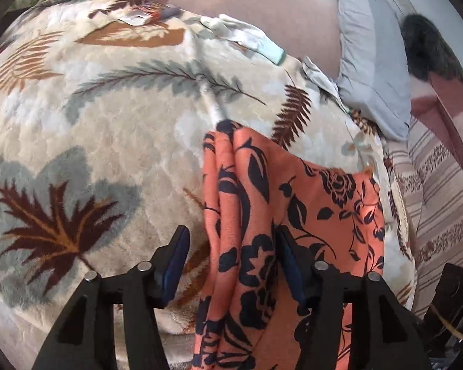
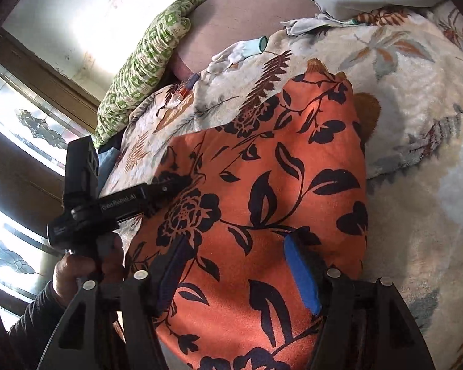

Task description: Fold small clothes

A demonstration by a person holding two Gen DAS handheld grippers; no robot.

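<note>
An orange garment with a dark floral print lies on a cream leaf-patterned blanket. In the left wrist view its left edge is bunched into folds that run between the fingers of my left gripper, which is open. In the right wrist view the garment lies spread out, and my right gripper is open just above its near part, blue pads on either side. The left gripper shows there too, its tips at the garment's left edge, held by a hand.
White gloves and small items lie at the blanket's far edge. A grey-blue pillow and a striped sheet are at the right. A green patterned cushion leans by the wall near a window.
</note>
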